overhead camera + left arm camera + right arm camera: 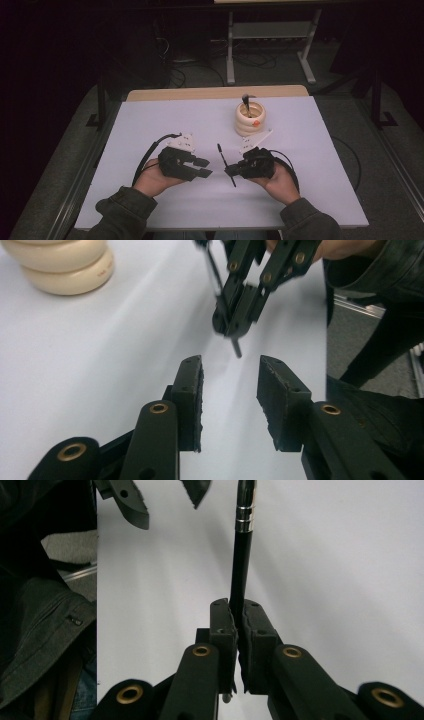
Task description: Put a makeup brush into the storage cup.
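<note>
Holding a thin black brush (pixel 226 164) in your right tongs (pixel 231 171), you have both pads clamped on its handle; the right gripper view shows the shaft (pixel 240 575) running straight out from the closed pads, with silver rings near its far end. Your left tongs (pixel 204 167) stand parted with nothing between them, just beside the brush and not touching it. Item behind: a cream ribbed cup (pixel 249 119), upright, towards the far side of the desk (pixel 150 125), near your right hand (pixel 280 182) and apart from both tongs; a dark-tipped tool (pixel 246 102) stands inside it, and an orange mark shows on its front. Nothing stands between the tongs and the cup. Surface: white sheet over a wooden desk, whose far edge shows bare. Cables trail from both grippers across the sheet. Room: dark, grey carpet, a white-legged frame (pixel 270 45) and loose cables on the floor beyond the desk.
</note>
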Available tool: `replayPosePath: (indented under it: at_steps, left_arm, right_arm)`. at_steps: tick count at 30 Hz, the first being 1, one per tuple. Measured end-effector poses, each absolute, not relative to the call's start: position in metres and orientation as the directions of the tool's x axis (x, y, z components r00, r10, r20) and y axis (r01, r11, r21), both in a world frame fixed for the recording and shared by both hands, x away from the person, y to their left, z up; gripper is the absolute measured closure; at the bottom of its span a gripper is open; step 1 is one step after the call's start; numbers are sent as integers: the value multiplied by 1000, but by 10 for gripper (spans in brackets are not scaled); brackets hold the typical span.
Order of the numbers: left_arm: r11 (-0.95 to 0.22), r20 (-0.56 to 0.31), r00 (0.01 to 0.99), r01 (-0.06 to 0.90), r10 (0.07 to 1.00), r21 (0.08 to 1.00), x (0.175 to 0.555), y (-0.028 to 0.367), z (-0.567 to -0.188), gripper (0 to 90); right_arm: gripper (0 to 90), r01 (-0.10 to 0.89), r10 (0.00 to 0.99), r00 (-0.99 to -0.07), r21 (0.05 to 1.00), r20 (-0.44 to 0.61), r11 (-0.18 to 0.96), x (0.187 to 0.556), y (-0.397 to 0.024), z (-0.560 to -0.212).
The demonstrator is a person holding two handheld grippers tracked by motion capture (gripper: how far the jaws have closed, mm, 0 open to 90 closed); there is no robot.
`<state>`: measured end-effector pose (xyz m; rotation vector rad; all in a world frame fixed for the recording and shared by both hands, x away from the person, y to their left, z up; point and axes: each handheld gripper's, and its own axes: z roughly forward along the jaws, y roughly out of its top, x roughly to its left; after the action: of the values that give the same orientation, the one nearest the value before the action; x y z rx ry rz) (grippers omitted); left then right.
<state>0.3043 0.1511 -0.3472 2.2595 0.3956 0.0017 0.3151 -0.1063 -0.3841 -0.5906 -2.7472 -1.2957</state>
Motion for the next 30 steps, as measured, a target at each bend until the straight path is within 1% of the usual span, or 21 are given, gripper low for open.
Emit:
replayPosePath:
  at_steps: [2,9,18,30]
  left_arm:
    - [-608,-125,946,291,301,739,304,153,-348,612]
    - [-589,-102,937,293,335,754,303,166,-352,593]
    - [-558,-104,917,321,384,765,300,181,-360,534]
    - [-539,-94,906,327,414,776,292,193,-366,507]
  right_arm:
    - [844,376,327,-919,736,220,563,319,-111,-384]
    - [844,404,353,-905,738,237,541,333,-126,-374]
    - [845,415,379,-896,746,233,521,345,-143,-354]
    - [845,427,418,-882,745,217,513,362,-159,-333]
